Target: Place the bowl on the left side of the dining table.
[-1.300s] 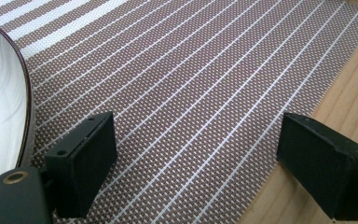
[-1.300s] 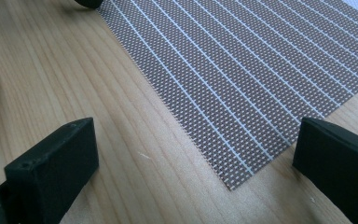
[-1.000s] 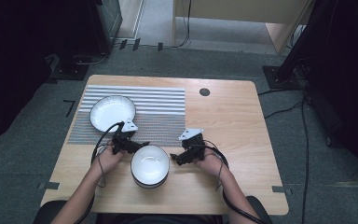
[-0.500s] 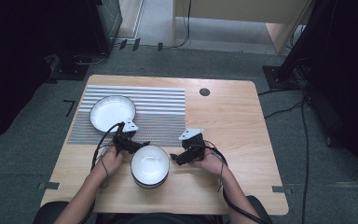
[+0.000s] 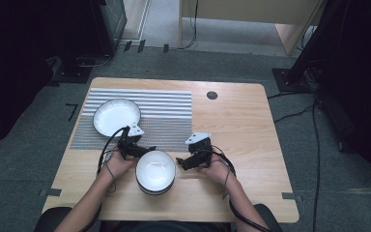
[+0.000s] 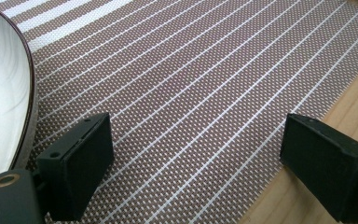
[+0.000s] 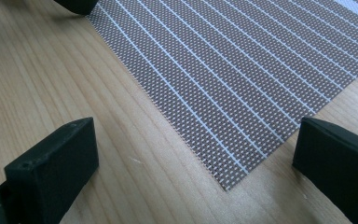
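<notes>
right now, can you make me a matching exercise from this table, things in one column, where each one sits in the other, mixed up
Things:
1. plate
2. bowl
3. left gripper
4. dark round disc

Places:
a. bare wood near the table's far edge
b. on the striped mat, far left part
c. on bare wood at the near edge, between the two hands
d. at the bowl's far left rim, open

Pairs: 1-b, 2-c, 3-d, 4-a

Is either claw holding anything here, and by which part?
Nothing is held. The left claw and the right claw both stand open over the placemat.
</notes>
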